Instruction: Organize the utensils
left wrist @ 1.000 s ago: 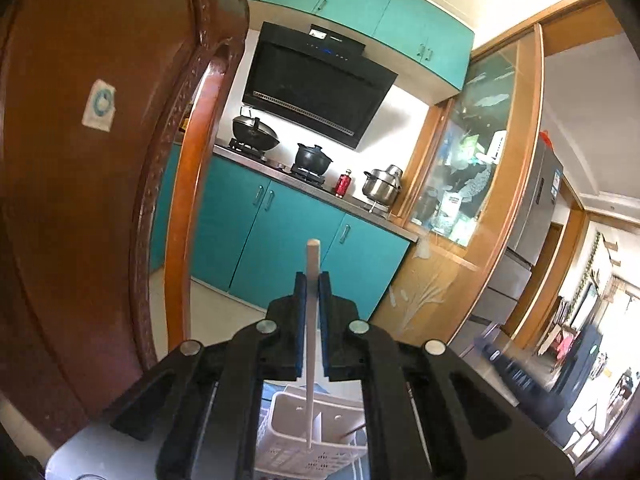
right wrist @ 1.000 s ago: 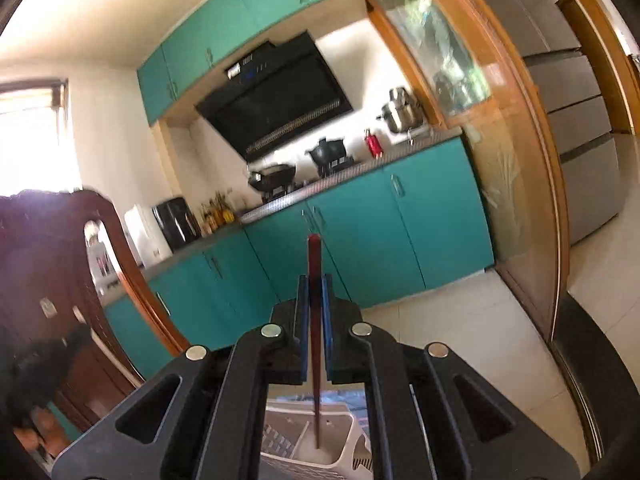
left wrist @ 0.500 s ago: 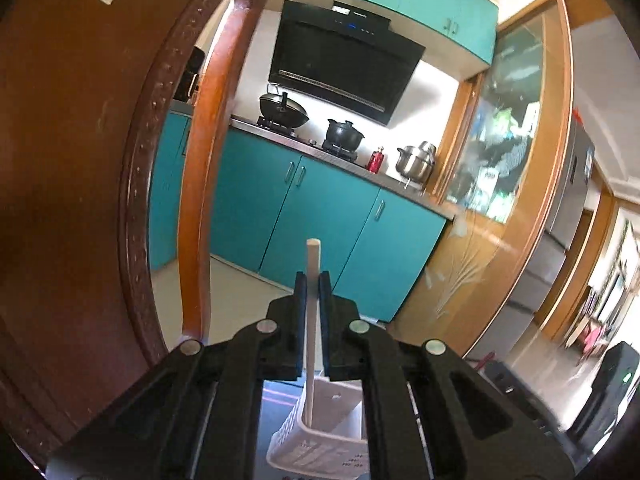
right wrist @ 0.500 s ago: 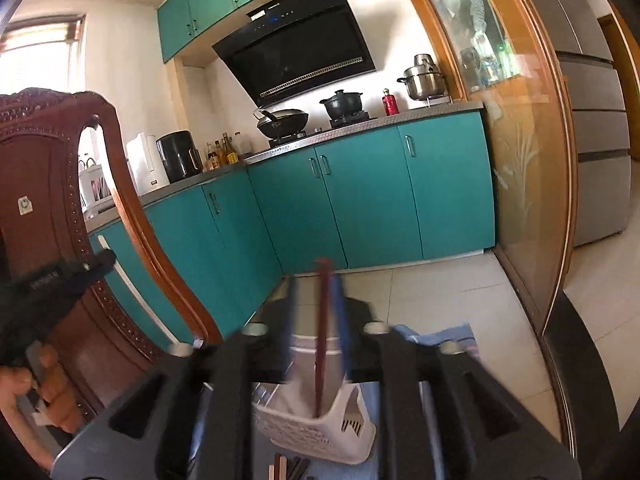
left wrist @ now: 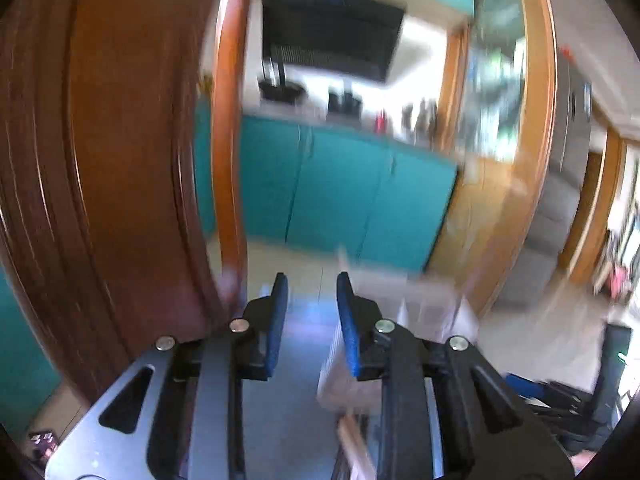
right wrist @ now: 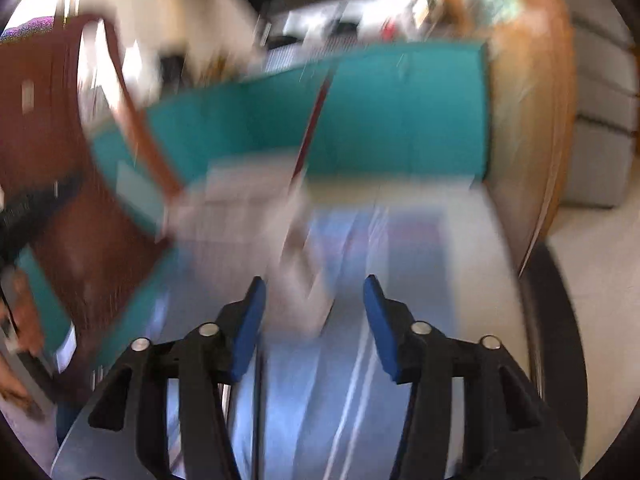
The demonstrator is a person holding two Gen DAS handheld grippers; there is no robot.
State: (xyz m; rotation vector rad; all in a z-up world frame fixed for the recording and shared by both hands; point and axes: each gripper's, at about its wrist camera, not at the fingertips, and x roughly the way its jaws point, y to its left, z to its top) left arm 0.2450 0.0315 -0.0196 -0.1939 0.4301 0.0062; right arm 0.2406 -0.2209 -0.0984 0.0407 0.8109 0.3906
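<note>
White plastic, badly smeared by blur, is all I can read of the utensil basket [right wrist: 248,216], standing on the blue-striped cloth [right wrist: 400,280] ahead of my right gripper [right wrist: 314,312]. That gripper's pads stand apart with nothing between them. A dark red chopstick [right wrist: 308,136] leans up out of the basket. My left gripper [left wrist: 312,312] is opening, also empty; a pale stick [left wrist: 354,444] lies low beside its right finger, off the pads. The risk I see: the leaning chopstick is tall over a light basket, so a knock from either gripper nearby could tip it out. The wooden chair back [left wrist: 120,160] sits close on my left and could catch that gripper.
</note>
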